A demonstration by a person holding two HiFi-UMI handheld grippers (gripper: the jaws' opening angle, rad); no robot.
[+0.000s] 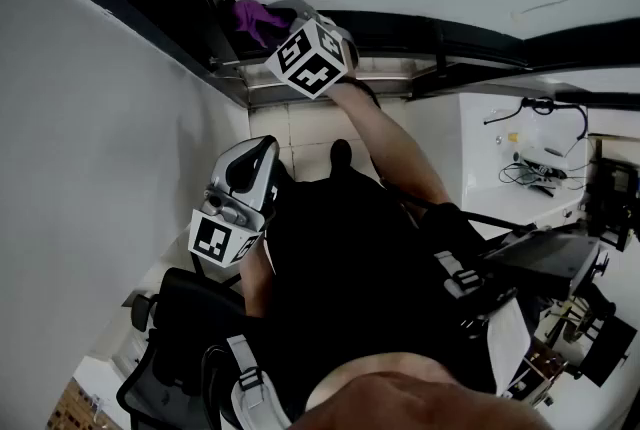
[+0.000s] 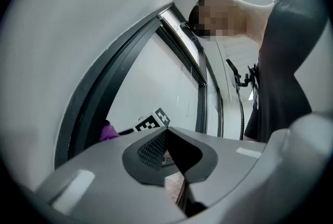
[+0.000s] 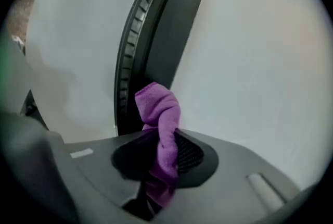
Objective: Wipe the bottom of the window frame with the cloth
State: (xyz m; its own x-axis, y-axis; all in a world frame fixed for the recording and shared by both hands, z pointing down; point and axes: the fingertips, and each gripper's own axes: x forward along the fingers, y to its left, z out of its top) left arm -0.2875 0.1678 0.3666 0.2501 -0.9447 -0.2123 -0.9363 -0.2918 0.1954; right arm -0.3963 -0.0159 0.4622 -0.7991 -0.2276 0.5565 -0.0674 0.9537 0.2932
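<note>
A purple cloth (image 3: 161, 124) is pinched between the jaws of my right gripper (image 3: 164, 151), its free end standing up against the dark window frame (image 3: 151, 46). In the head view the right gripper (image 1: 285, 23) reaches far forward, pressing the cloth (image 1: 252, 16) onto the frame's rail (image 1: 400, 23) near its left corner. My left gripper (image 1: 235, 208) hangs back close to the body beside the white wall, jaws together and empty. From the left gripper view (image 2: 165, 132) the cloth (image 2: 107, 132) and the right gripper's marker cube (image 2: 153, 121) show low against the frame (image 2: 104, 92).
A white wall (image 1: 100, 138) fills the left side. A black office chair (image 1: 180, 338) stands at lower left. On the right are a white desk with cables (image 1: 530, 158) and dark equipment (image 1: 560, 268). Tiled floor (image 1: 310, 133) lies below the frame.
</note>
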